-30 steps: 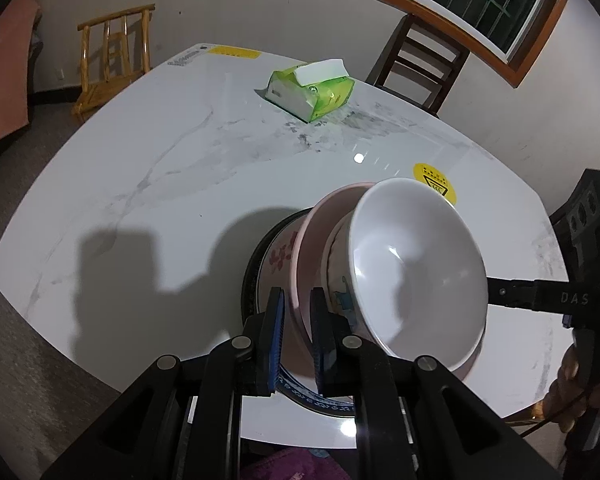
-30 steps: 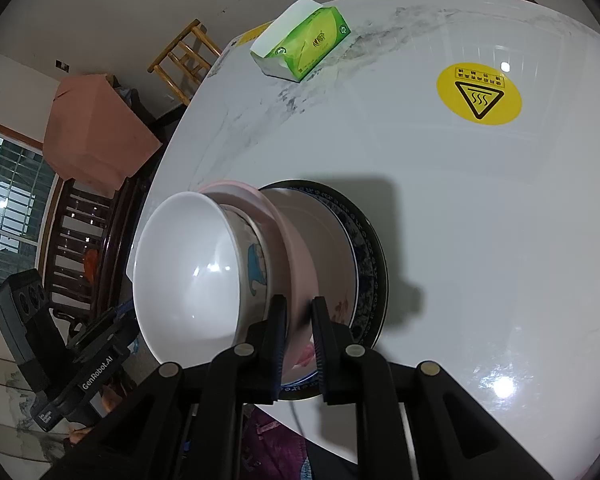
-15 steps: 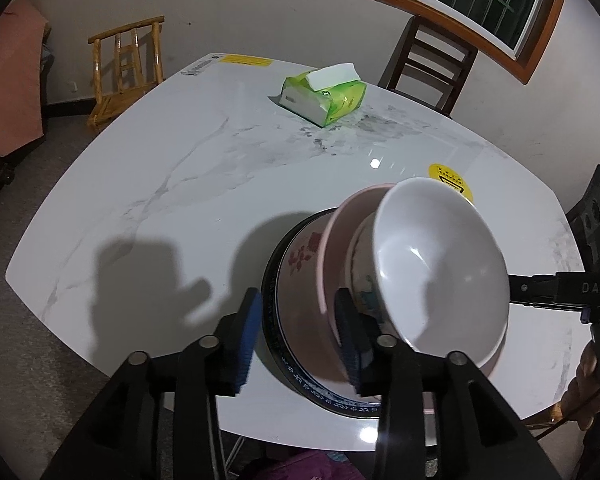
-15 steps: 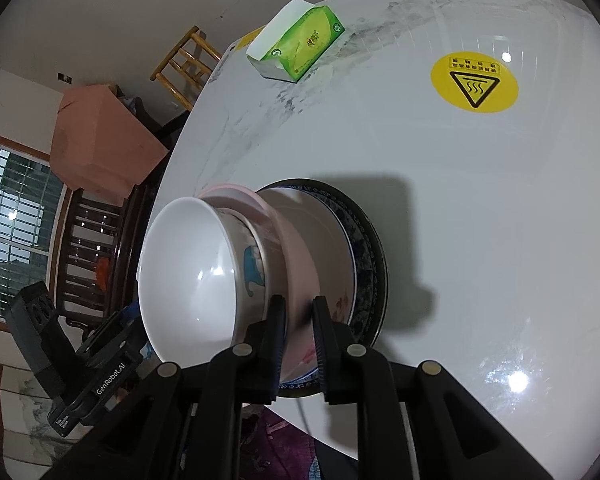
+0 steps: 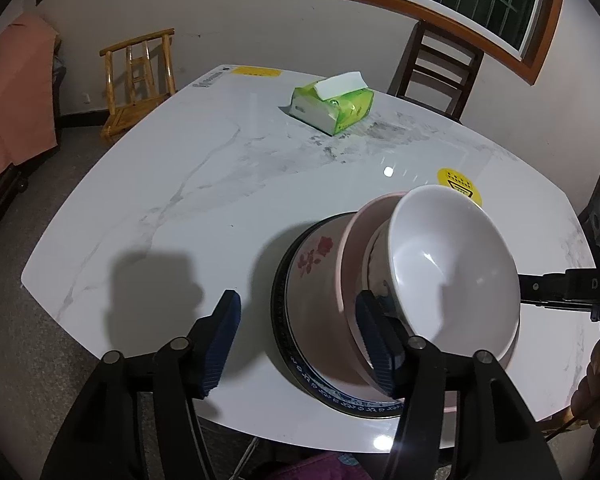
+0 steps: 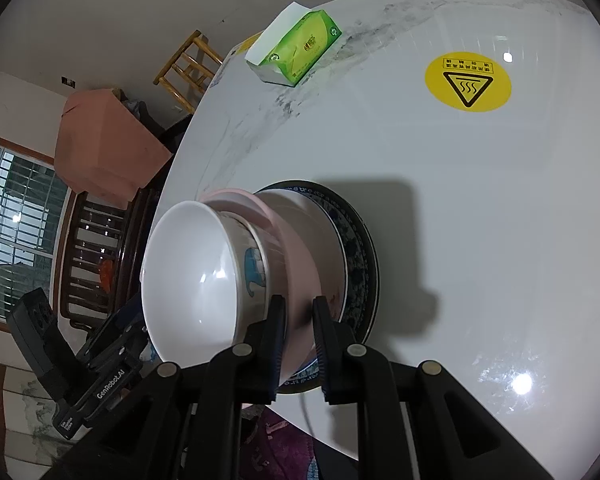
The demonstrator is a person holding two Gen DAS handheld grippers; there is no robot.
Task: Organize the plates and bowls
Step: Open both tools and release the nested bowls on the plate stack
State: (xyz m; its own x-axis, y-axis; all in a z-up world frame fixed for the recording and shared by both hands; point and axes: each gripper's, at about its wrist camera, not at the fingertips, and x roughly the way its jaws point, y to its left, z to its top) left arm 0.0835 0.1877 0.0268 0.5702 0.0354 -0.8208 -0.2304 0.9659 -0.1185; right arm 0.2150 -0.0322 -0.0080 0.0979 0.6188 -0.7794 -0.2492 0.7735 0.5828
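Two grippers working one stack of dishes near the table [image 5: 148, 184] edge

Right gripper [image 6: 299, 344] is pinching the pink bowl [image 6: 296, 240] rim, so it's holding the stack: white bowl [image 5: 452, 268] nested on top, flowered plate [image 5: 312, 280] and dark blue plate [image 6: 360, 264] underneath. Left gripper [image 5: 300, 340] has just been opening; its jaws are standing apart around the stack's near rim, not squeezing anything. Tissue box [image 5: 332, 106] is sitting well apart at the far side.
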